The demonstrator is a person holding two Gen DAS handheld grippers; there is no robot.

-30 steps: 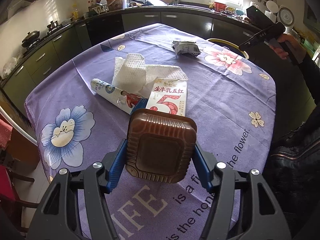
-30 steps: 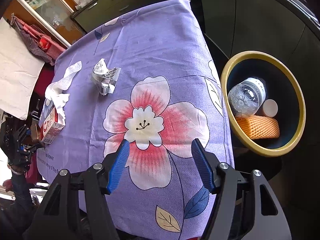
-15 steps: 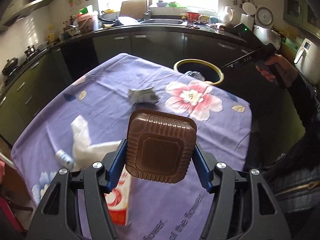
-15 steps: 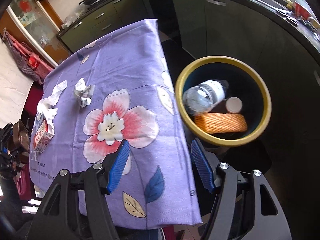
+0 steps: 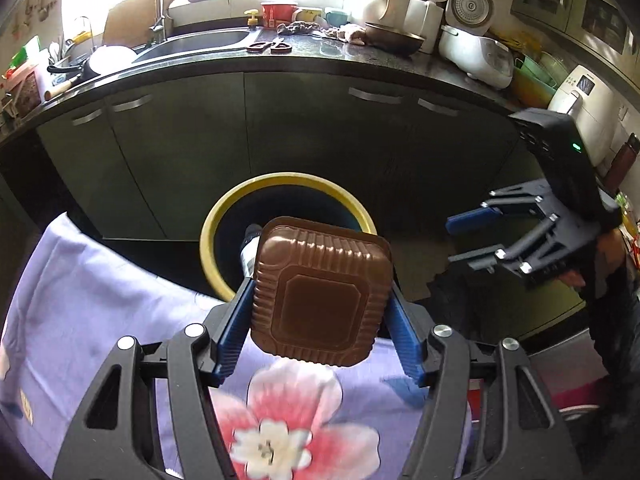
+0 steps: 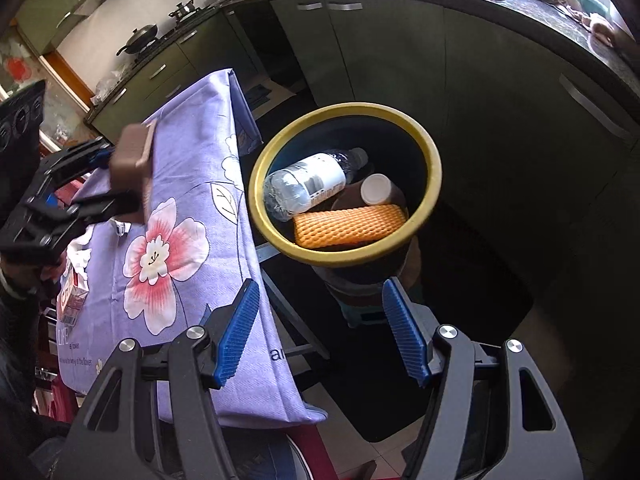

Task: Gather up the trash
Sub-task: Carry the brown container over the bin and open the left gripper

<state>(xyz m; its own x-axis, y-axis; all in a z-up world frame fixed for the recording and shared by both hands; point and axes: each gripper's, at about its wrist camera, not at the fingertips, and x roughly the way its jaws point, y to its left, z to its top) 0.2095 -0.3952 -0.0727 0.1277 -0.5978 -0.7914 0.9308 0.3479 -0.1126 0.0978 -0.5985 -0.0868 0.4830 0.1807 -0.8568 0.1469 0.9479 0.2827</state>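
The left hand-held gripper (image 5: pixel 320 320), pinching the brown tray (image 5: pixel 320 294), has swung from mid-desk to the bin (image 5: pixel 224 216) (drop comes next); the right hand-held gripper (image 6: pixel 320 332) stays spread, empty.

tablecloth (image 6: pixel 192 128) hem "of the flower" (small, partly hidden)

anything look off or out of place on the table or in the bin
Nothing stands out. Trash lies loose on the table: a carton at its far edge. The bin holds a bottle and orange foam net. The left gripper holds a brown tray.
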